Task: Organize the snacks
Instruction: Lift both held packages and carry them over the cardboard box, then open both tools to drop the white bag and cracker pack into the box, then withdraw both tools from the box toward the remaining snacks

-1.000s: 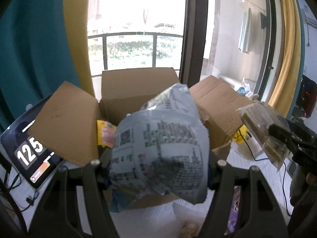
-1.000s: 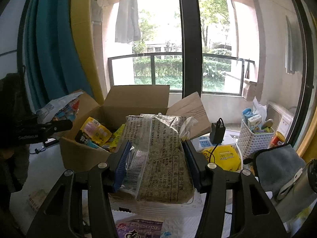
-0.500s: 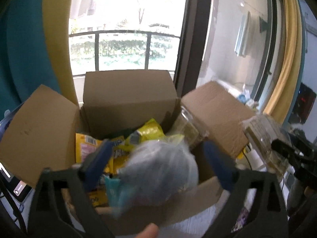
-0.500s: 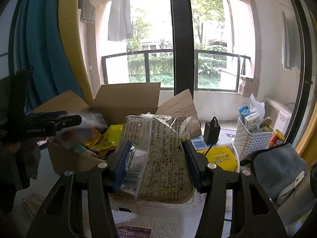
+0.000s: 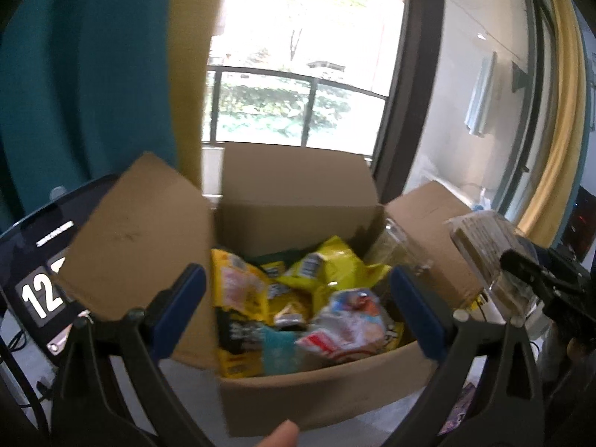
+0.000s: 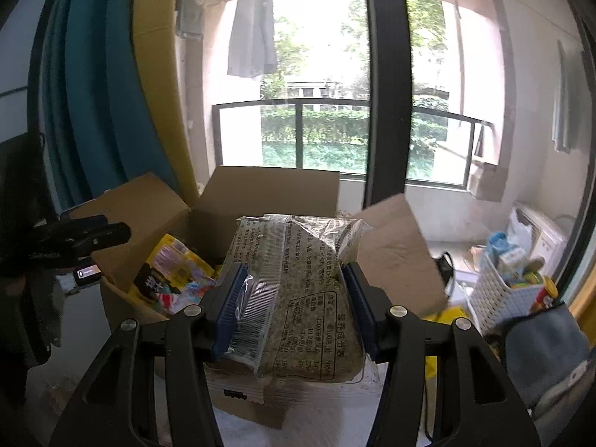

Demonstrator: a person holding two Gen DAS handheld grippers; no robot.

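- In the left wrist view, the left gripper [image 5: 296, 311] is wide open and holds nothing.
- Between its fingers, in the middle of the frame, sits the box [image 5: 320, 395]. Many snacks are in it already: yellow bags [image 5: 327, 270] and a white and red bag [image 5: 346, 326] on top.
- In the right wrist view, the right gripper [image 6: 294, 307] squeezes a clear bag [image 6: 298, 298], low in the middle of the frame, in front of the box.
- I think this bag goes in next.
- A purple pack [image 5: 460, 408] peeks out at the lower right of the left view. It may be left to pack too.
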